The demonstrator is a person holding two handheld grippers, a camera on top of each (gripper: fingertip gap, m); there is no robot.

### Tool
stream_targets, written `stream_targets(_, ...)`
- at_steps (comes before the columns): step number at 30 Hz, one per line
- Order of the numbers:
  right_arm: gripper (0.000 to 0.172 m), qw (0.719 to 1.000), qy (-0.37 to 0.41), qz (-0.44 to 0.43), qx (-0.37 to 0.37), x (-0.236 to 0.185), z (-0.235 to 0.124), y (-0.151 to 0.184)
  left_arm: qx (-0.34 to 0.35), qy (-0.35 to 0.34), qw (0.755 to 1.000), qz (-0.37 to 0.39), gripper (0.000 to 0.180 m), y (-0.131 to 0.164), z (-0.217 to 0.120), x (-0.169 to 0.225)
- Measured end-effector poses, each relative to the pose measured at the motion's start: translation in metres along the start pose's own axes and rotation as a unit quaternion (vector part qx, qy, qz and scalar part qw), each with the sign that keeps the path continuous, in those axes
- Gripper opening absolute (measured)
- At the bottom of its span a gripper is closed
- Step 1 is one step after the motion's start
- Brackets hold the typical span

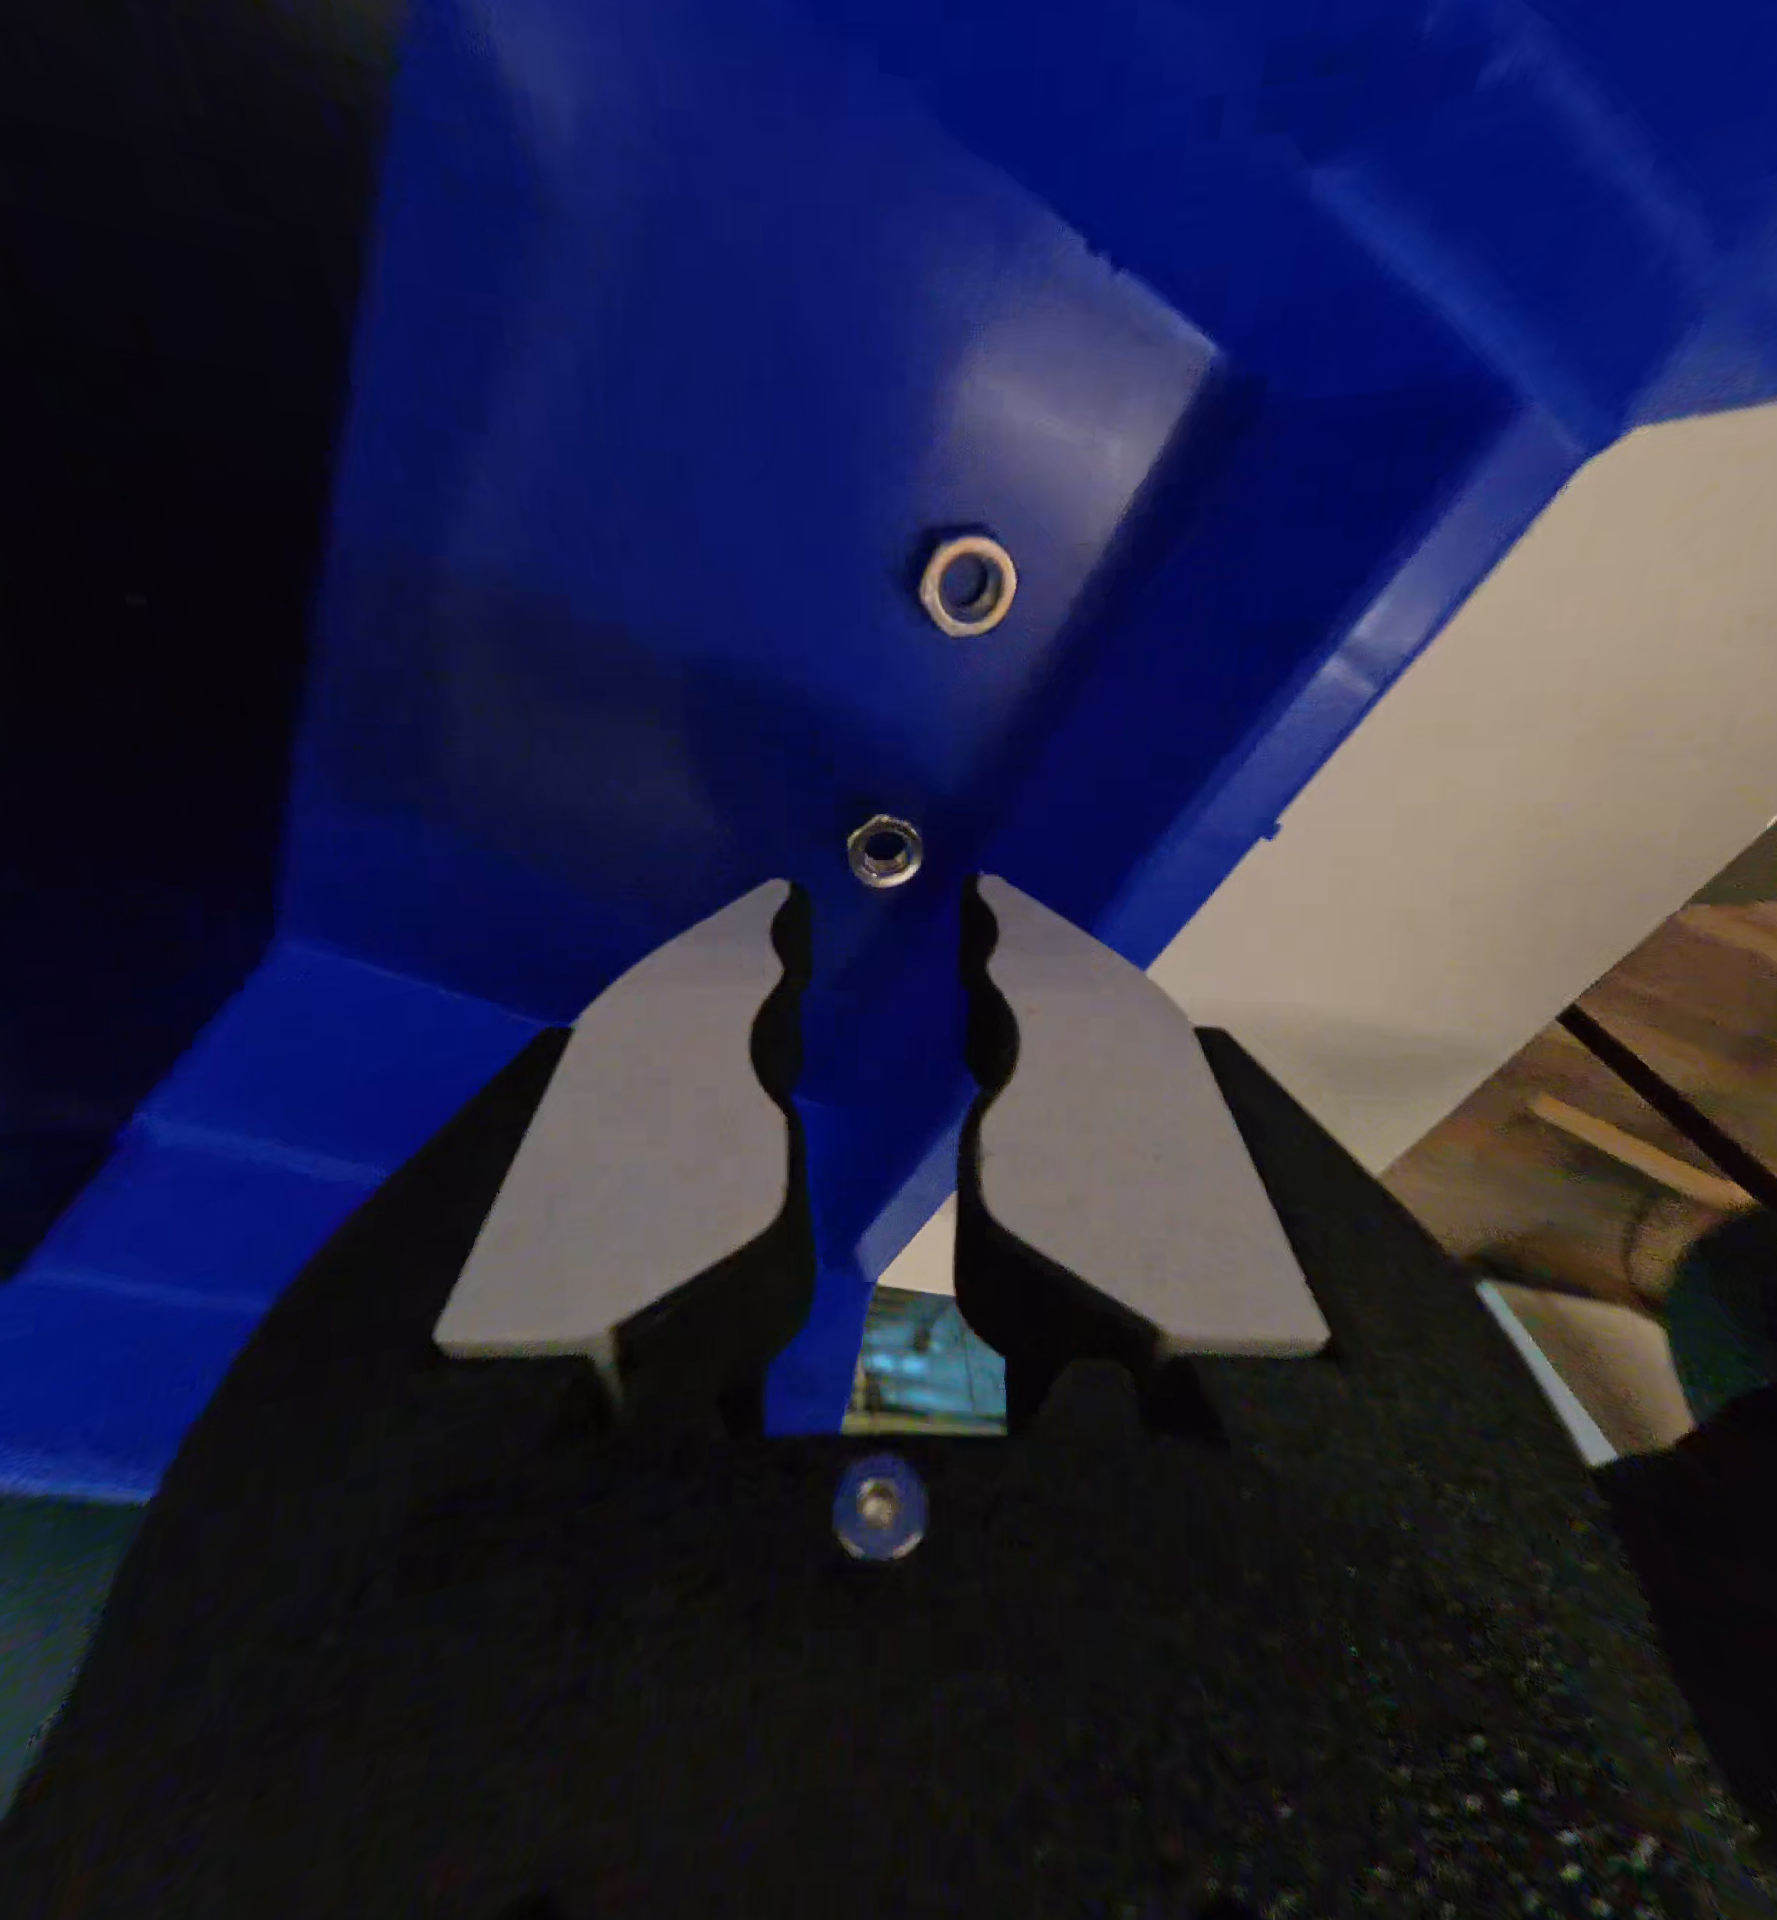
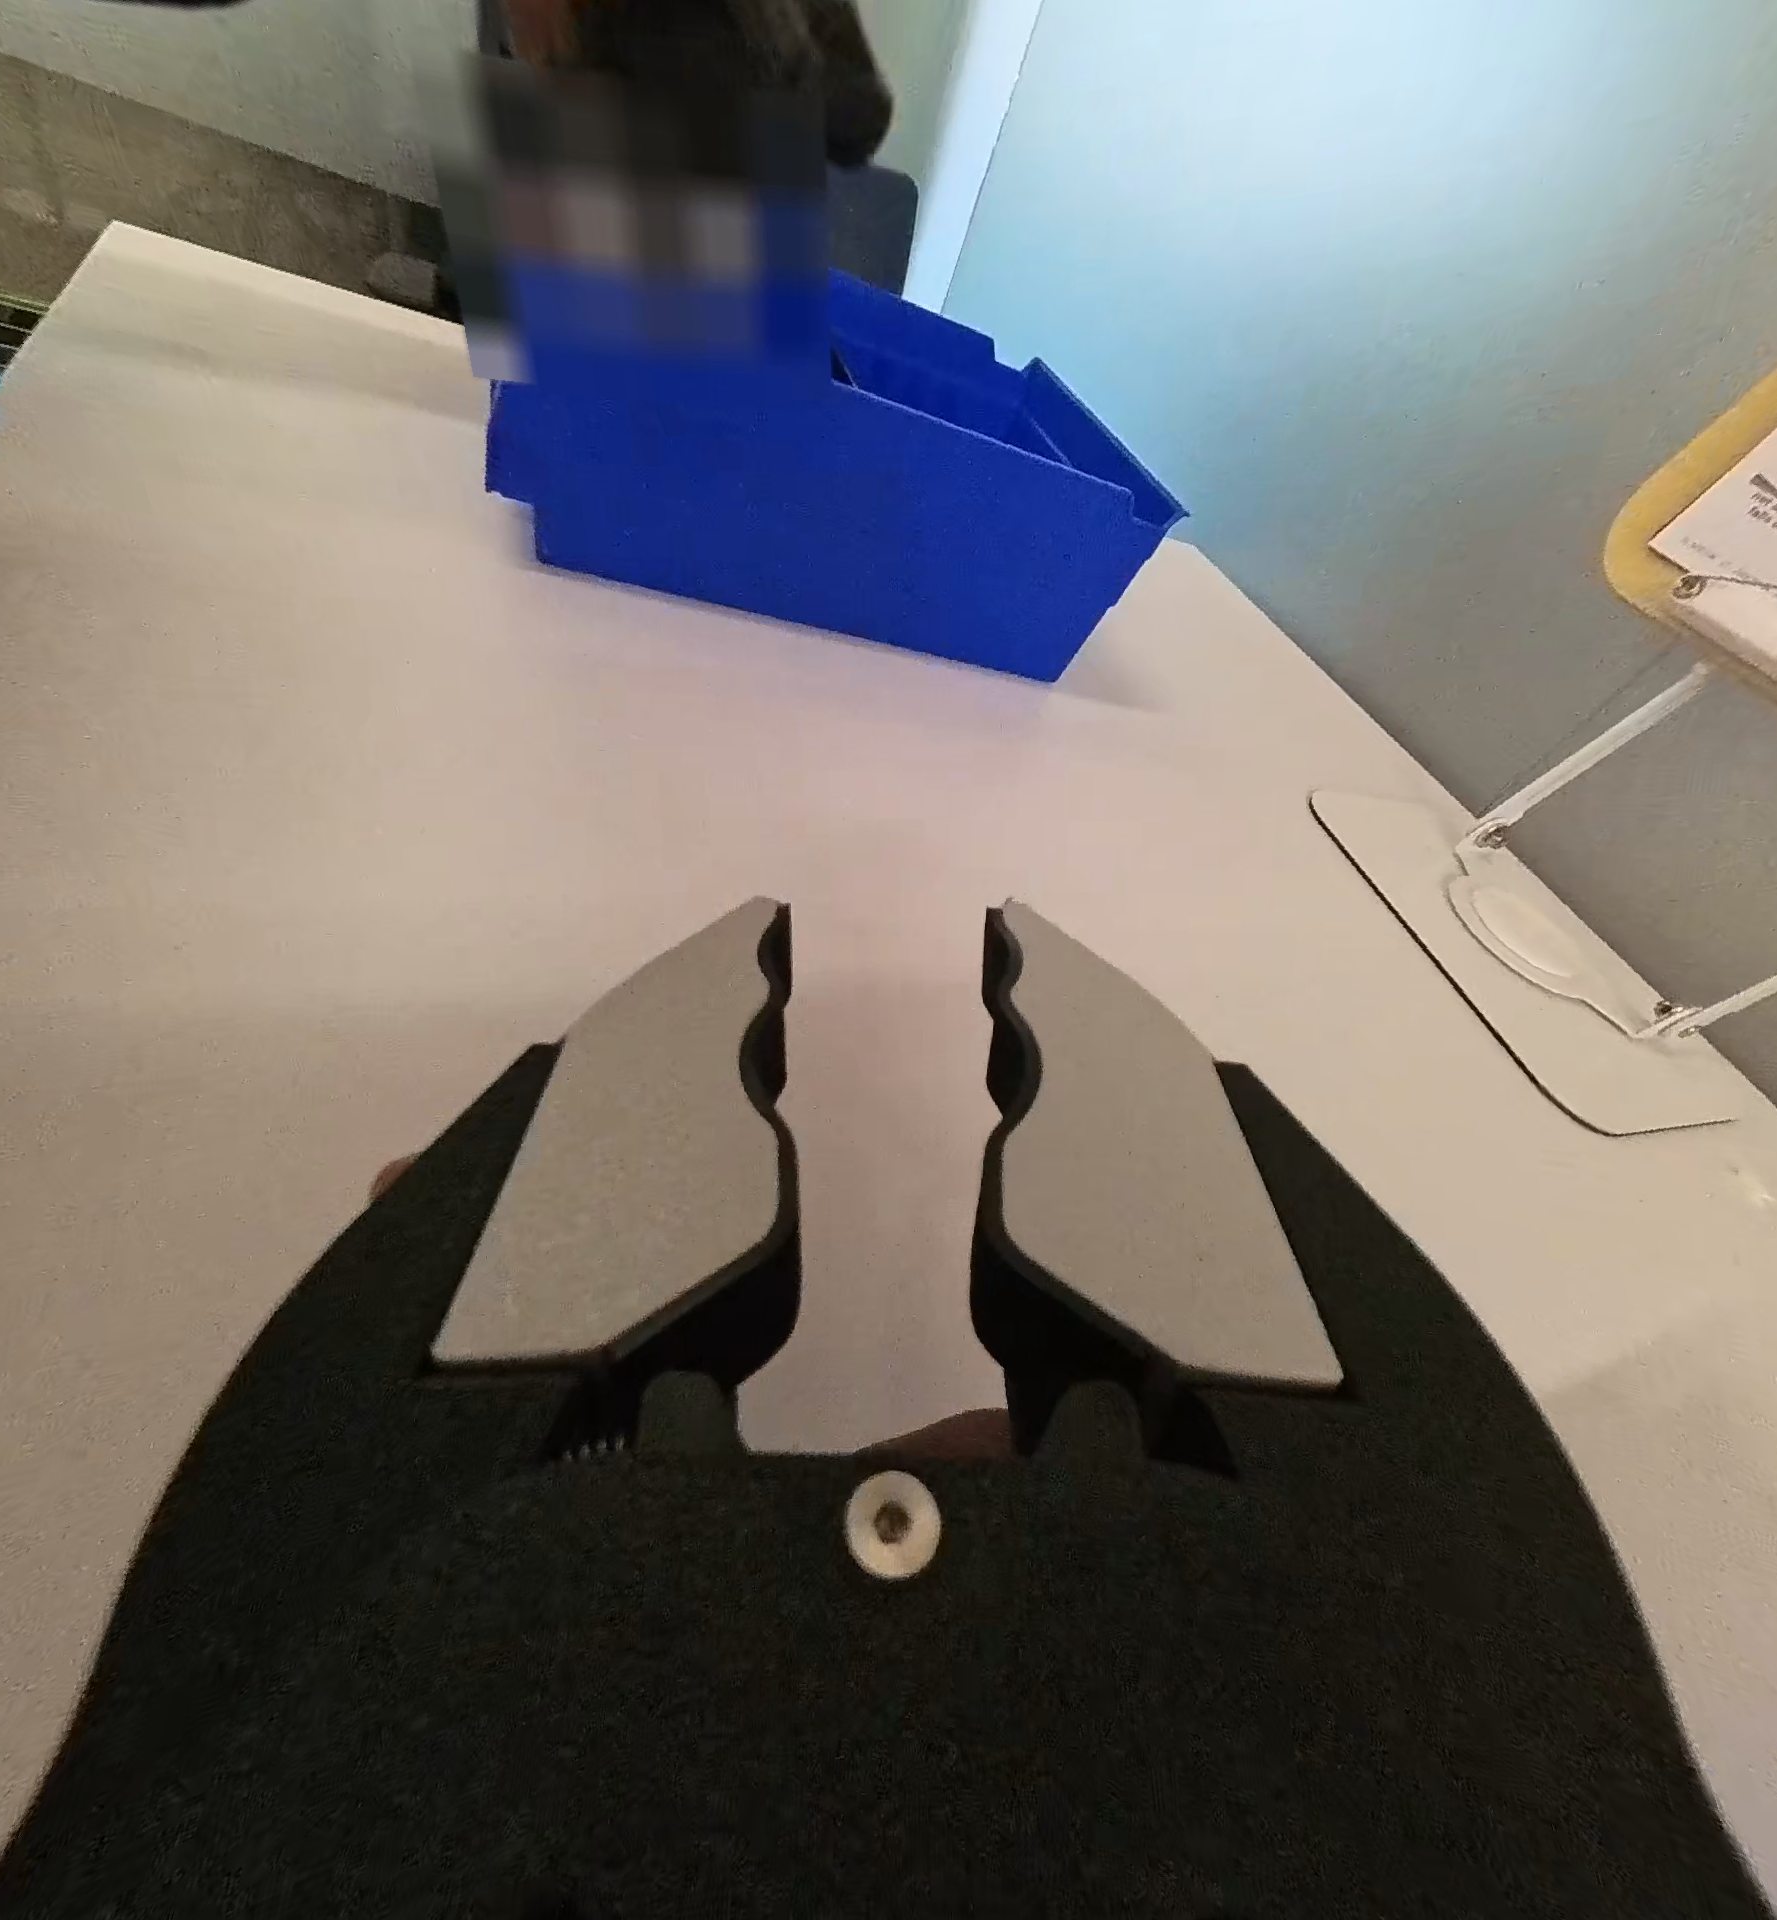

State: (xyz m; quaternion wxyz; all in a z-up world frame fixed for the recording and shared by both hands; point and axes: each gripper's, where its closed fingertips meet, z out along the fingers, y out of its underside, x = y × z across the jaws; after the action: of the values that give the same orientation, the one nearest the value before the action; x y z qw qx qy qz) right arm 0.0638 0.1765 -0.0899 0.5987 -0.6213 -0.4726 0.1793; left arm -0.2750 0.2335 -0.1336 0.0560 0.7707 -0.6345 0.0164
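Note:
In the left wrist view my left gripper [image 1: 879,883] reaches down into a blue plastic bin [image 1: 655,416]. Its fingers stand apart with only the blue bin showing between them. A small silver hex nut [image 1: 884,850] lies on the bin floor just beyond the fingertips and touches neither pad. A second silver nut [image 1: 967,594] lies farther in. In the right wrist view my right gripper [image 2: 889,904] hovers over the white table [image 2: 344,779], its jaws apart with nothing between them. The blue bin [image 2: 811,520] stands farther off on the table; a blurred patch covers its left end.
A stand with a yellow-edged board and printed sheet [image 2: 1757,520] rises from a white base plate [image 2: 1486,956] at the table's right edge. A person [image 2: 842,73] is behind the bin. A grey wall runs along the right. The table [image 1: 1486,675] shows past the bin's rim.

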Motion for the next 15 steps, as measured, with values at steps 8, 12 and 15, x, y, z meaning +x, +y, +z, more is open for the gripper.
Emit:
stream_targets(8,0.034,1.000,-0.003,-0.018,-0.014,-0.003,0.001,0.009,-0.037,0.043,0.997,-0.061,0.029,-0.001,0.028,-0.001)
stream_targets(12,0.034,1.000,-0.002,-0.019,-0.014,-0.002,0.001,0.009,-0.059,0.030,0.994,-0.088,0.029,0.004,0.029,-0.006)
stream_targets(15,0.034,1.000,0.000,-0.020,-0.017,-0.001,0.000,0.011,-0.077,0.022,0.993,-0.092,0.029,0.006,0.029,-0.009)
